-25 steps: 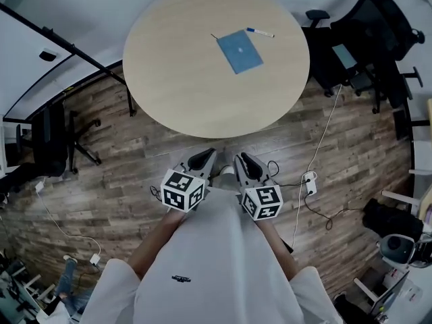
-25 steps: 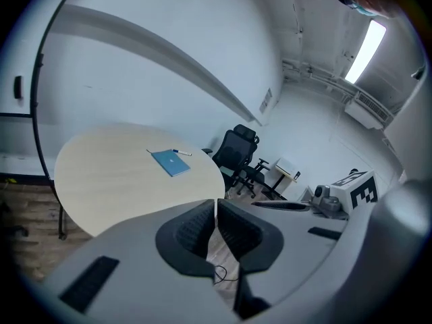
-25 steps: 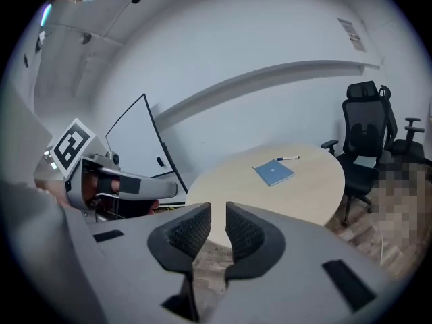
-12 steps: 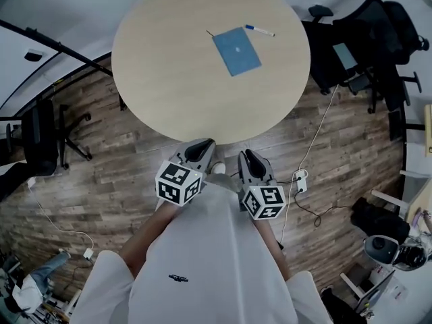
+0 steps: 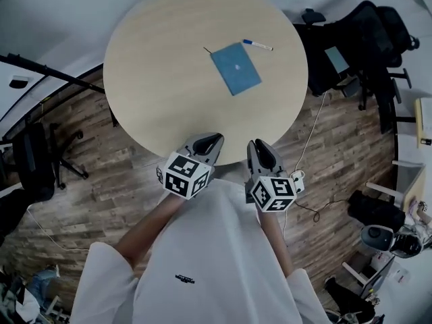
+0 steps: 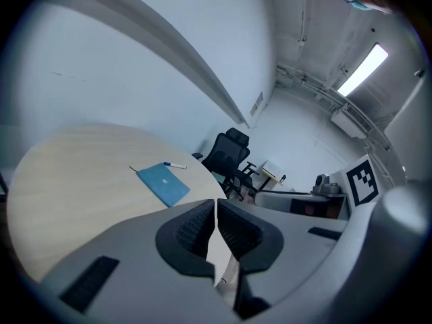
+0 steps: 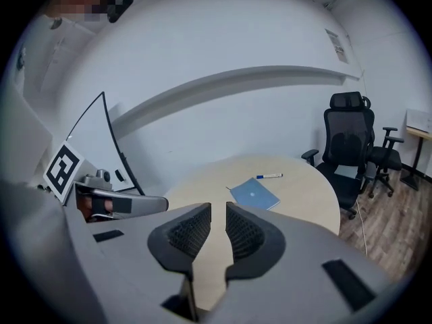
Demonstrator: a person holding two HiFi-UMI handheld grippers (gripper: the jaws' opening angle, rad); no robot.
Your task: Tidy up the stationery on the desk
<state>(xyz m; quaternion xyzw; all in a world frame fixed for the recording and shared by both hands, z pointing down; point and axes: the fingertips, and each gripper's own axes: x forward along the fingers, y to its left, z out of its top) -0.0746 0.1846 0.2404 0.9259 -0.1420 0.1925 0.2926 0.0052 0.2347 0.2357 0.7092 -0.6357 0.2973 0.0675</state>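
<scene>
Two grippers, over the floor a second ago, now reach the round table's near edge: the left gripper has its jaws together and empty, the right gripper slightly apart and empty. Far across the table lie a blue notebook, its pale cover mark unreadable, and just right of it a pen.

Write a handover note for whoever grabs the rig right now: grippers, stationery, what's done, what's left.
Left gripper: shut, empty, over the near edge of the round table.
Right gripper: jaws slightly apart, nothing between them, beside the left one.
Things: the blue notebook lies flat, closed, on the far right part of the table. The white pen with a blue end lies just beyond its far corner.
Done: nothing yet; neither gripper is near either item.
Left: reach across and gather the pen and notebook. No holder or tray is in view, so where they should go is unclear.
</scene>
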